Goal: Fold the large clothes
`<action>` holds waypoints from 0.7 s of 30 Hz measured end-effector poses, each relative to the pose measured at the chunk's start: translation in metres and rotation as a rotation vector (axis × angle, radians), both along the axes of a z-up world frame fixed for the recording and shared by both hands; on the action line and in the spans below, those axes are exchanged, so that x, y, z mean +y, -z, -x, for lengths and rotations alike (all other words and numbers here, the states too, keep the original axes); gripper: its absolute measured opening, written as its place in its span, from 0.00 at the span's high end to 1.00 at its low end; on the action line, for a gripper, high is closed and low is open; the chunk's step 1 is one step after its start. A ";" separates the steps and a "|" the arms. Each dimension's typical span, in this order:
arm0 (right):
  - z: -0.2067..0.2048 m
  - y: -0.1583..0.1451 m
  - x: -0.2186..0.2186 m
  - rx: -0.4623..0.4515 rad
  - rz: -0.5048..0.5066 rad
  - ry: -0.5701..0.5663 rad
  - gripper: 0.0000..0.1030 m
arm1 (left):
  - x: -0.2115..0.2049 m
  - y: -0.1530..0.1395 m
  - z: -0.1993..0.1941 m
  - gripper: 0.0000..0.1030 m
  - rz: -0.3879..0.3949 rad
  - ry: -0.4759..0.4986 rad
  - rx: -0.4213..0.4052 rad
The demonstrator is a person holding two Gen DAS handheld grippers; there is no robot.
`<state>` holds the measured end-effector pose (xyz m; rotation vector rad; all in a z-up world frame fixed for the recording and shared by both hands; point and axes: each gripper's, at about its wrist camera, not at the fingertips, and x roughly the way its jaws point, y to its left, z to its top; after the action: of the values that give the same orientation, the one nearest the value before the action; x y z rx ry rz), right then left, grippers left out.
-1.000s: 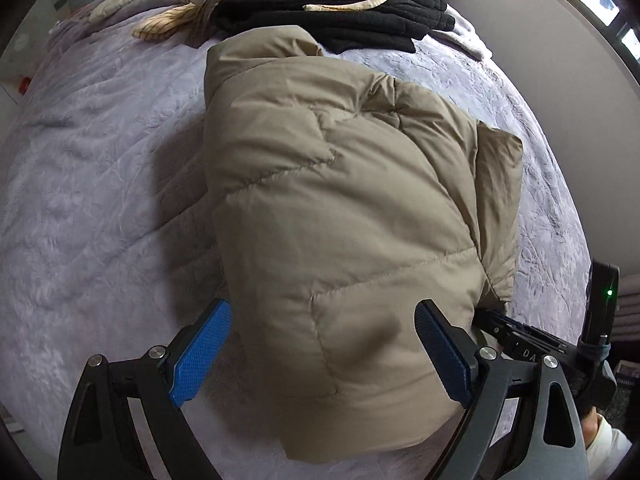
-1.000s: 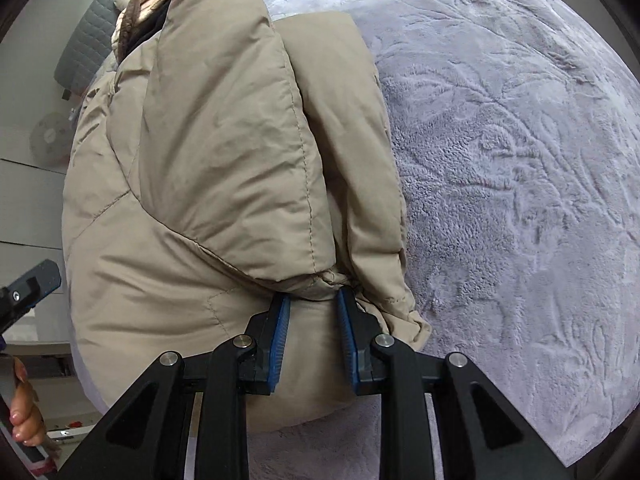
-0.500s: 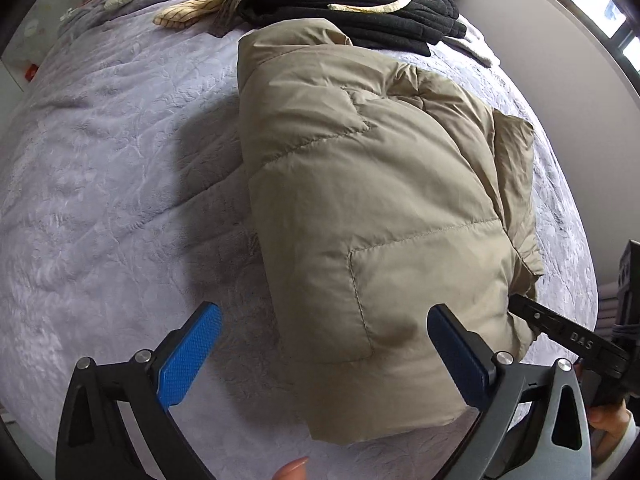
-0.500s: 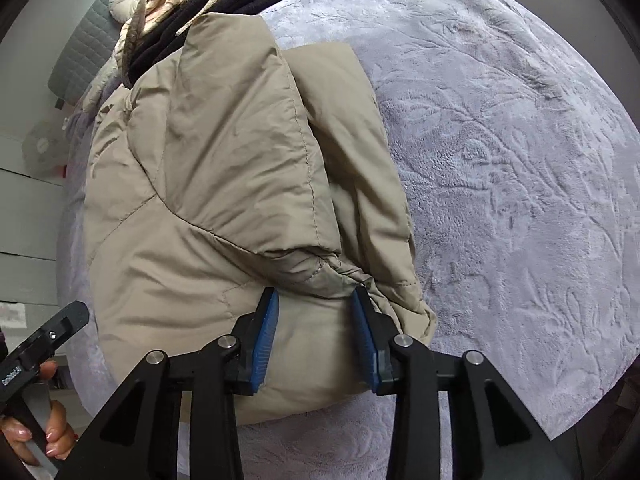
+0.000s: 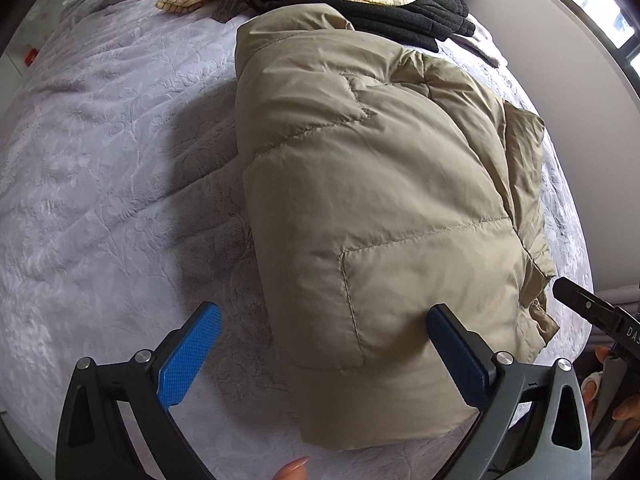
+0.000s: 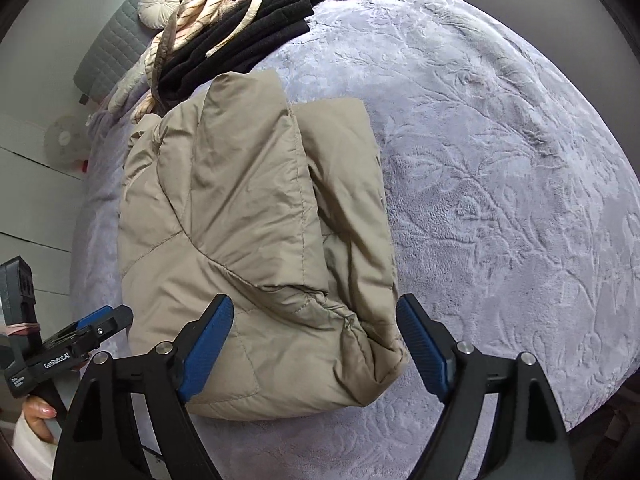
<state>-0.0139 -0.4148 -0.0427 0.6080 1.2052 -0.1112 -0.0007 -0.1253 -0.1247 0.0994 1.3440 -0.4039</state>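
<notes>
**Jacket folded on the bed, both tools spread and off it**

Left wrist view: the jacket (image 5: 372,208) lies folded on the bed (image 5: 112,168), long axis running away from the camera toward the clothes pile (image 5: 352,4) at the far end. The left tool (image 5: 320,344) is spread wide and holding nothing. The jacket's near left corner sits between its fingers, shifted toward the right one, and its left finger hangs over bare blanket. So the jacket is ahead and slightly right of this tool. There's lots of open bed to the left. On the right a narrower flap pokes out past the main fold, close to the bed's edge. The right tool's tip shows at the far right.

Right wrist view: the right tool (image 6: 314,340) has just been opening and now stands spread around the jacket's (image 6: 240,220) near right corner, pads clear of the cloth as far as the view shows. Same long axis, pointing up toward the pile (image 6: 256,20). The bed (image 6: 500,180) is wide open to the right. The left tool (image 6: 76,340) sits off the jacket's near left edge.

Judging from this, each tool is closest to its own near corner, so a fold of the near end toward the pile looks like the obvious move, and the pile limits room at the far end.
</notes>
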 end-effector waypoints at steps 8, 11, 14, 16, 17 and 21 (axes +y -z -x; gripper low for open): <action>-0.005 0.012 -0.018 0.024 -0.028 -0.012 0.00 | 0.007 0.003 -0.005 0.00 0.040 -0.029 0.025; -0.014 0.020 -0.028 0.042 -0.081 -0.027 0.00 | 0.012 0.005 -0.013 0.00 0.081 -0.041 0.050; -0.024 0.030 -0.037 0.065 -0.168 -0.040 0.00 | 0.016 0.009 -0.021 0.00 0.096 -0.058 0.065; -0.031 0.034 -0.040 0.066 -0.183 -0.046 0.00 | 0.016 0.011 -0.025 0.00 0.095 -0.064 0.072; -0.033 0.035 -0.039 0.063 -0.181 -0.051 0.00 | 0.015 0.012 -0.027 0.00 0.097 -0.065 0.074; -0.051 0.039 -0.040 0.055 -0.188 -0.091 0.00 | 0.012 0.015 -0.035 0.00 0.113 -0.062 0.080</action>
<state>0.0373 -0.4546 -0.0814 0.7166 1.3039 0.0636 0.0339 -0.1134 -0.1400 -0.0523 1.3968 -0.4342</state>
